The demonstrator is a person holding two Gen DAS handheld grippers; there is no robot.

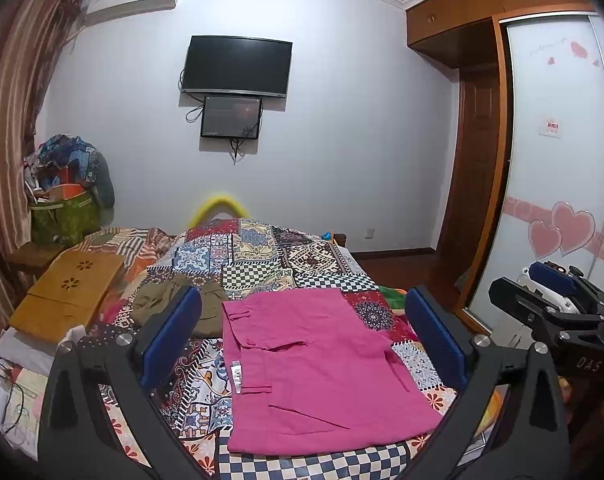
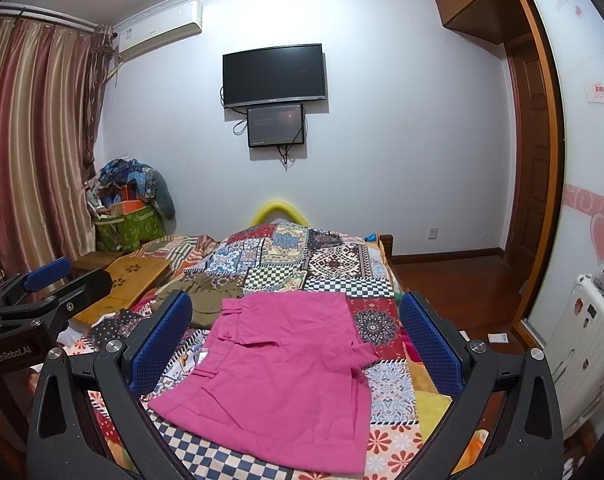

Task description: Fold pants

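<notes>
Fig.: pink pants (image 1: 321,368), folded flat on patchwork bedspread (image 1: 258,256), w/ left gripper (image 1: 305,340) & right gripper (image 2: 298,340) both spread apart above, empty; risk: single-layer pinch undoes fold.

"GenRobot.AI" in pale letters on the black body of the left tongs (image 2: 30,300), seen at the left edge of the right wrist view. "DAS" on the black body of the right tongs (image 1: 557,300), left wrist view. Red-and-white sticker (image 2: 599,91) on wardrobe door — characters too small to read.
</notes>
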